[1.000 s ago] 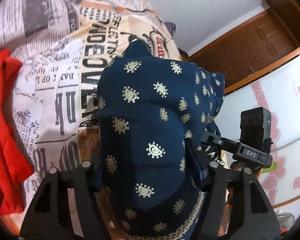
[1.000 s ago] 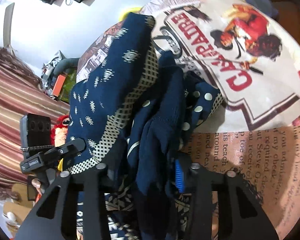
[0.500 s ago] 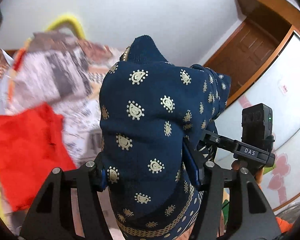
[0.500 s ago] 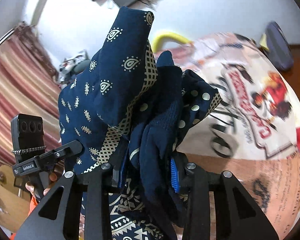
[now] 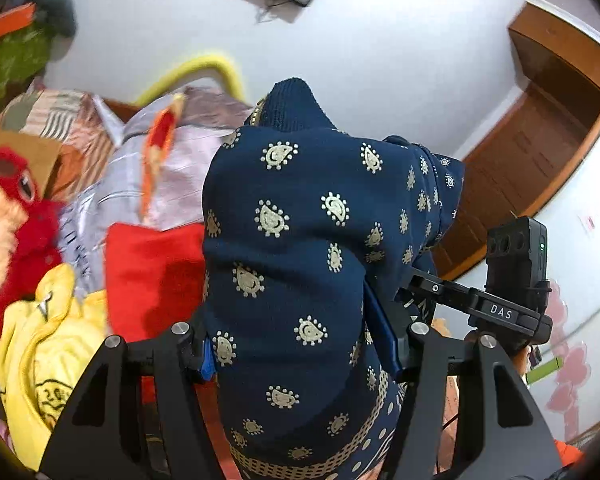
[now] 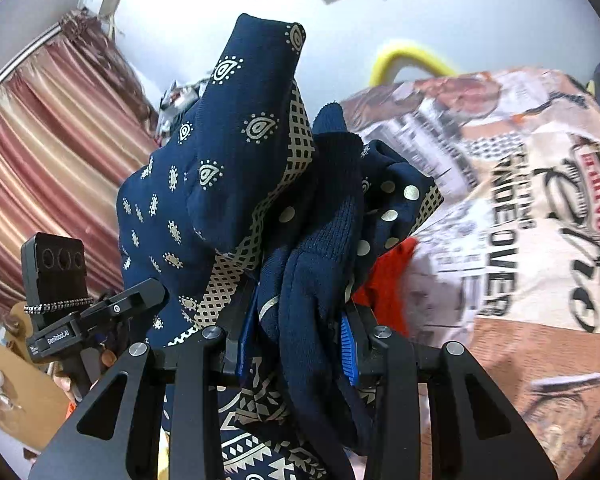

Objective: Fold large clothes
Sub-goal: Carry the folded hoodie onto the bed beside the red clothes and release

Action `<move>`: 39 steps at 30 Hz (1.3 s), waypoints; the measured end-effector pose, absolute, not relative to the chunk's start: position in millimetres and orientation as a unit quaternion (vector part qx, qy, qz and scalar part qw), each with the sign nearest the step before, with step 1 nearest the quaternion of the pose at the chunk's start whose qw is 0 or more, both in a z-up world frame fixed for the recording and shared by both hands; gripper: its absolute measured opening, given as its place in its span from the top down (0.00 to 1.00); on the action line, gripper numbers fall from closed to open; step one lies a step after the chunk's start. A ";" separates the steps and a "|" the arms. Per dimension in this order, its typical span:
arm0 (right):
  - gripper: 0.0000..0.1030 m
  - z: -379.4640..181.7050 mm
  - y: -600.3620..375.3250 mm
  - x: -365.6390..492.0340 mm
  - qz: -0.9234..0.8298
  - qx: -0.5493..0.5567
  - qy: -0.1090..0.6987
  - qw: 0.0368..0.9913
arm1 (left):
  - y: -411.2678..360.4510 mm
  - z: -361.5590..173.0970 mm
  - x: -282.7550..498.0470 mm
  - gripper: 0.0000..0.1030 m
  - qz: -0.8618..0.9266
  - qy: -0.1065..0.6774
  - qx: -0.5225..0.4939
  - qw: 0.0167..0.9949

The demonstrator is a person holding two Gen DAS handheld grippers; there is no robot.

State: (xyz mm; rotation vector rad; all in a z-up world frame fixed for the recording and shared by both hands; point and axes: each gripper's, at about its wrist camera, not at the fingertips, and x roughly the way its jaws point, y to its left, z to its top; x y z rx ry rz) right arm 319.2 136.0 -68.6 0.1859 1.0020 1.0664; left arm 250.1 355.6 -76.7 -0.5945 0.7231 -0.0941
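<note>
Left wrist: left gripper (image 5: 300, 354) around navy garment (image 5: 312, 240)

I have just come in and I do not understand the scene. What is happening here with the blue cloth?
A person holds a gripper in each hand. The left gripper and the right gripper are each clamped on a bunch of one navy patterned garment, held up in the air over a bed with a newspaper-print cover. A red garment and a yellow one lie on the bed. No fold is made yet.

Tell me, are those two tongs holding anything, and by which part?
Both grip one navy patterned garment. The left tongs clamp a thick bunched fold of it; the right tongs pinch a bunch near its cream-checked border. Which exact part, cannot be told.
</note>
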 end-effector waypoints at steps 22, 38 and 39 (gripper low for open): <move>0.51 -183.7 224.7 361.8 0.419 -0.027 0.538 0.731 | 440.1 -235.4 314.1 0.31 0.041 0.453 -0.289 0.842; 0.43 -81.4 130.2 277.0 0.406 -0.052 0.442 0.798 | 334.3 -128.8 199.9 0.28 0.115 0.415 -0.133 0.893; 0.43 -66.3 122.7 266.8 0.411 -0.048 0.424 0.806 | 328.8 -116.2 192.3 0.28 0.120 0.400 -0.127 0.900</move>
